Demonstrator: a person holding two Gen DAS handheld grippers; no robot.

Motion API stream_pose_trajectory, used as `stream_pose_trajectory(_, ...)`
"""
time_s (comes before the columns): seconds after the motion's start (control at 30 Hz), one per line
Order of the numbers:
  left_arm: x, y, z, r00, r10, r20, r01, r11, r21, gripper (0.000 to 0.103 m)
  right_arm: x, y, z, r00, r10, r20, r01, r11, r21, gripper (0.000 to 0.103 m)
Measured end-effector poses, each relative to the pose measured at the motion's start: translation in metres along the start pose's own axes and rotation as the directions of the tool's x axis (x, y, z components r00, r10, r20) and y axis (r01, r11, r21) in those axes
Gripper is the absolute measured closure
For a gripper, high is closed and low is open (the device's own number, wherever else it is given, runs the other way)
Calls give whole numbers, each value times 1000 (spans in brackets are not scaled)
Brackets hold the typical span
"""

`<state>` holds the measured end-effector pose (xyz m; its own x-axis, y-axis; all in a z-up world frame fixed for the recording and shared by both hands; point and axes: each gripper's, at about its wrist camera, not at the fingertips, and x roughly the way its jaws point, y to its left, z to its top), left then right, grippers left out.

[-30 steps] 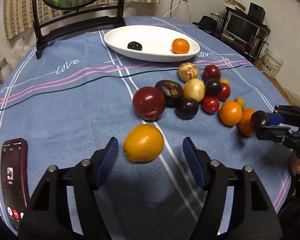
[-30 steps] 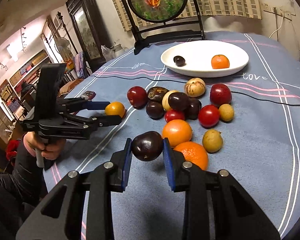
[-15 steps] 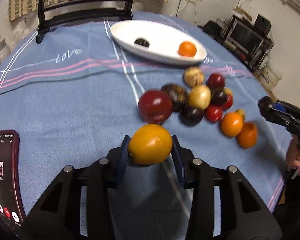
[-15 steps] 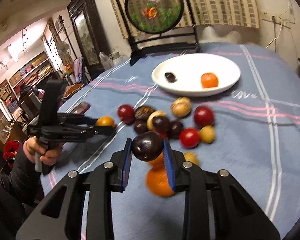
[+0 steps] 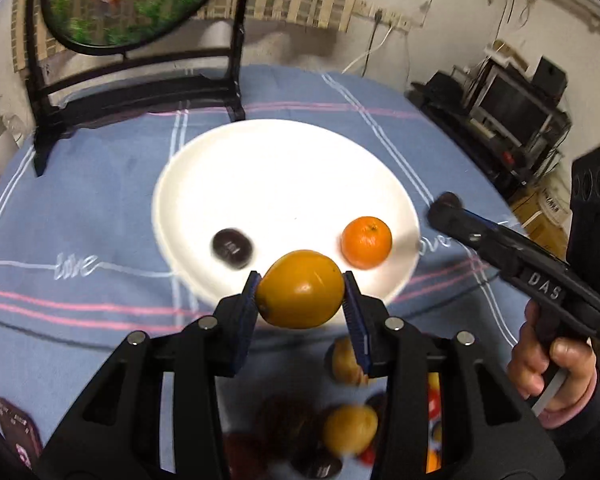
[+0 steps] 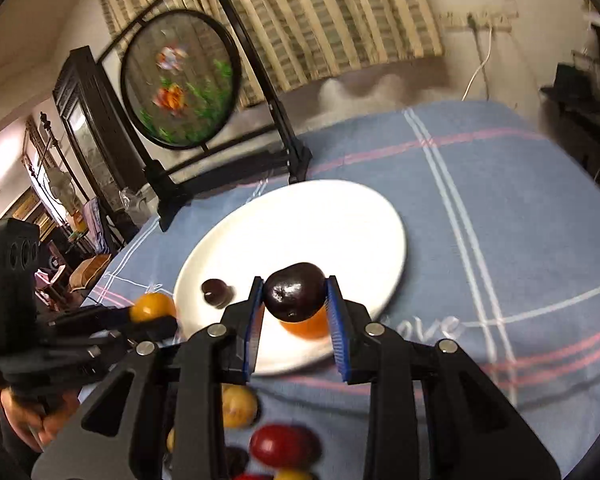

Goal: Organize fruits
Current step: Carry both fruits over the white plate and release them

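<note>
The left claw [image 5: 300, 304] grips a yellow-orange fruit [image 5: 300, 295]; the right claw [image 6: 295, 300] clamps a dark plum [image 6: 295, 296]. Just ahead lies the white plate [image 5: 284, 168]: lower each over bare plate, clear of the mandarin [image 5: 366, 242], before releasing.

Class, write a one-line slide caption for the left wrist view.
Left gripper carries a yellow-orange fruit toward the white plate.

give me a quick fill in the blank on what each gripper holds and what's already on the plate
The left gripper is shut on a ____ fruit.
The right gripper is shut on a dark ____ fruit.
The white plate bears a small dark fruit and one ____.

Missing words: yellow-orange; purple; orange
</note>
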<state>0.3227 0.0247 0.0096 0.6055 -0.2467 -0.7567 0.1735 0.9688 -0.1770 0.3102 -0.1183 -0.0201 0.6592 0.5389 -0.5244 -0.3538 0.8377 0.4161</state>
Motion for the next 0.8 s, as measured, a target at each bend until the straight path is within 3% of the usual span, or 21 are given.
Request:
stream_pose_trajectory(0.23, 41, -16, 17, 995, 64, -75, -60, 997, 55, 62, 35, -12, 11, 998, 3, -56, -2, 1000, 27, 71)
stream_pose_trajectory(0.37, 50, -14, 17, 989, 103, -106, -97, 994, 57, 60, 37, -11, 9, 996, -23, -81, 23, 1000, -1, 56)
stream_pose_trajectory(0.47, 23, -13, 9, 989, 114, -90, -111, 993, 39, 37, 12, -12, 9, 997, 19, -79, -15, 999, 41, 56)
stream_pose_trajectory(0.53, -7, -11, -5, 995, 92, -32, -90, 995, 40, 30, -11, -8, 3, 995, 52, -86, -48, 997, 53, 46)
stream_pose_trajectory(0.6, -38, -6, -25, 993, 112, 23, -112, 993, 31, 13, -34, -1, -10, 992, 89, -91, -86, 996, 35, 39)
stream_pose_trajectory(0.67, -63, 2, -52, 990, 128, 60, -128, 992, 6, 9, -59, 8, -29, 987, 119, -110, -120, 993, -3, 39)
stream_pose_trajectory(0.8, -84, 15, -101, 990, 130, 50, -129, 992, -14, 8, -108, 33, -87, 977, 136, -165, -153, 983, -97, 39)
